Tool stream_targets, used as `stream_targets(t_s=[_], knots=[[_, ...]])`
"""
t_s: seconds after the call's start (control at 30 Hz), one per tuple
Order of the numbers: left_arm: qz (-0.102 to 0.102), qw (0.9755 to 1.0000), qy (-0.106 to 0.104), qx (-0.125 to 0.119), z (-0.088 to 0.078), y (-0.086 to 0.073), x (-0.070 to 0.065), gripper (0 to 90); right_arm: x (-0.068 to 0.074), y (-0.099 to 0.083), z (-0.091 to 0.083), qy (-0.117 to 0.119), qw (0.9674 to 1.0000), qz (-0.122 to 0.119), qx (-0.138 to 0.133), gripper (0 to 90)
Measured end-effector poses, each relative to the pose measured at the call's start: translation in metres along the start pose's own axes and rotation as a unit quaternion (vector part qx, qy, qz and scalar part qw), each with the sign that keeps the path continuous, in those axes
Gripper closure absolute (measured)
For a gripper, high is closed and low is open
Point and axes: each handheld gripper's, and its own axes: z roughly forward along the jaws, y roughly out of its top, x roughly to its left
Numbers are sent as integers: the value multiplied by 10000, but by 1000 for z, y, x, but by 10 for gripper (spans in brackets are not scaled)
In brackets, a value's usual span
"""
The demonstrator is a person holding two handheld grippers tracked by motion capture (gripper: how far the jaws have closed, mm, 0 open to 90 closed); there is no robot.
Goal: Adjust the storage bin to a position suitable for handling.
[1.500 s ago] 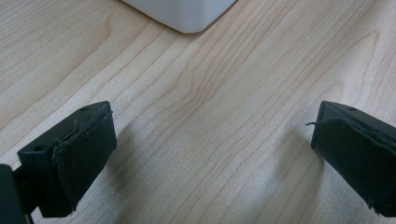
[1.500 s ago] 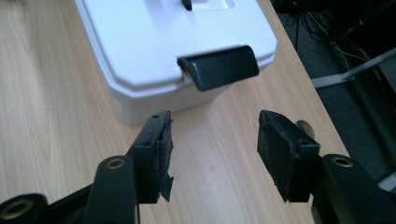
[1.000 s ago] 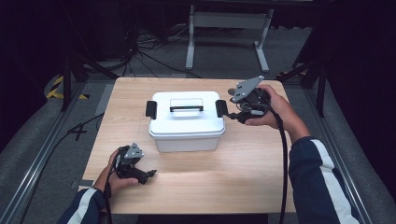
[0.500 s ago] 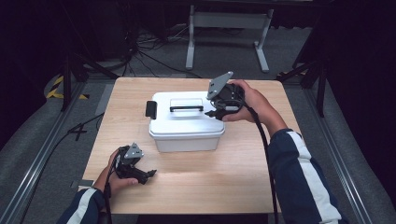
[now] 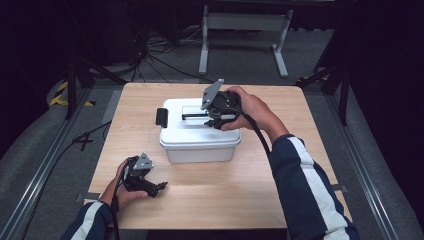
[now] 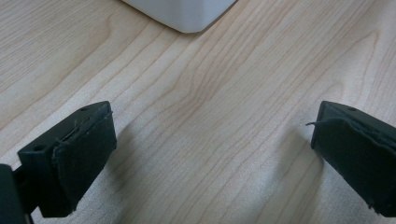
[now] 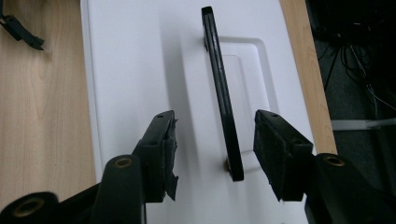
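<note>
White box handle: right gripper moved over it, jaws wide astride; left gripper unmoved, wide.

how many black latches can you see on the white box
1: a latch on the left end of the white box. The right end sits behind the right tongs, so another may be hidden.

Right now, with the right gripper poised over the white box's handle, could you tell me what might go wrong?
1. The black handle sits nearer one jaw of the open right gripper, so closing may nudge it sideways or catch it unevenly.
2. The grasp looks set near the handle's end, so the white box might tilt if lifted.
3. The left gripper rests open on the wooden table, apart from the box, so nothing steadies it.
</note>
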Motion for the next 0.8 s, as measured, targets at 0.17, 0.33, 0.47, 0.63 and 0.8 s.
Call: stream_targets(t_s=[0.17, 0.33, 0.47, 0.63, 0.8], knots=[[7, 10000, 1, 0, 0, 0, 0, 5, -1, 3, 9, 180, 9998, 46, 84, 613], [11, 10000, -2, -1, 0, 0, 0, 5, -4, 6, 15, 151, 9997, 95, 140, 722], [11, 10000, -7, 0, 0, 0, 0, 5, -8, 6, 14, 106, 9996, 225, 158, 812], [10, 10000, -9, -1, 0, 0, 0, 5, -7, 10, 16, 61, 9994, 230, 237, 815], [16, 10000, -7, 0, 0, 0, 0, 5, -5, 13, 17, 35, 9995, 182, 268, 821]])
